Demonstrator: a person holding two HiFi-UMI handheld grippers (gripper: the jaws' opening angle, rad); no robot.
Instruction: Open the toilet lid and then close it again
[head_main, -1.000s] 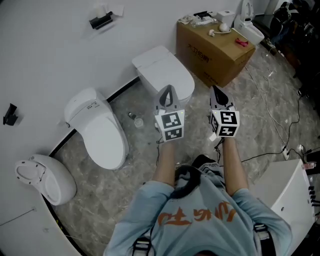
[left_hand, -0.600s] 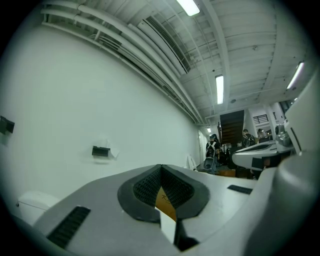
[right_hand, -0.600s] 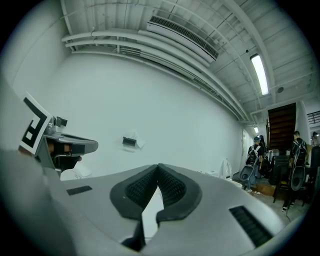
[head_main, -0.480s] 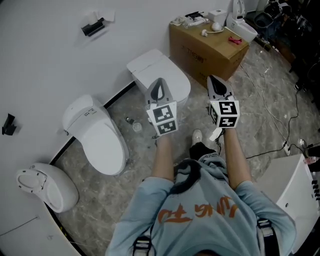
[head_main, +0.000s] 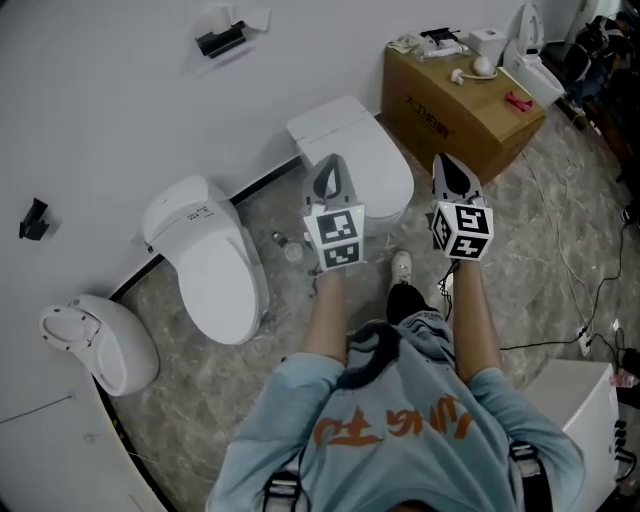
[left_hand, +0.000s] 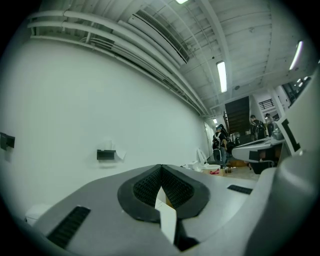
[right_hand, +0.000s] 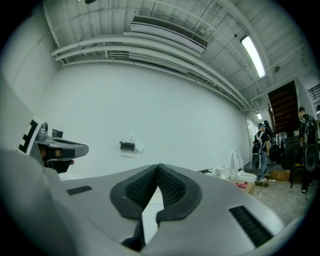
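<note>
Three white toilets stand along the wall in the head view. The one straight ahead (head_main: 352, 150) has its lid (head_main: 375, 165) down flat, with the tank behind it. My left gripper (head_main: 330, 166) hovers over the lid's near left side, held level, jaws shut and empty. My right gripper (head_main: 448, 163) hangs just right of that toilet's bowl, also shut on nothing. In the left gripper view the left gripper (left_hand: 160, 169) has its pads pressed together, pointing at the white wall. The right gripper view shows the right gripper (right_hand: 158, 167) the same way.
A second toilet (head_main: 210, 265) and a third one (head_main: 98, 345) stand to the left, lids down. A cardboard box (head_main: 455, 105) with small items on top sits right of the middle toilet. Cables (head_main: 570, 250) trail over the marble floor. A black holder (head_main: 222, 41) hangs on the wall.
Both grippers have travelled level with the person's step, and a shoe has come into view below them. The jaws of both have stayed shut.
</note>
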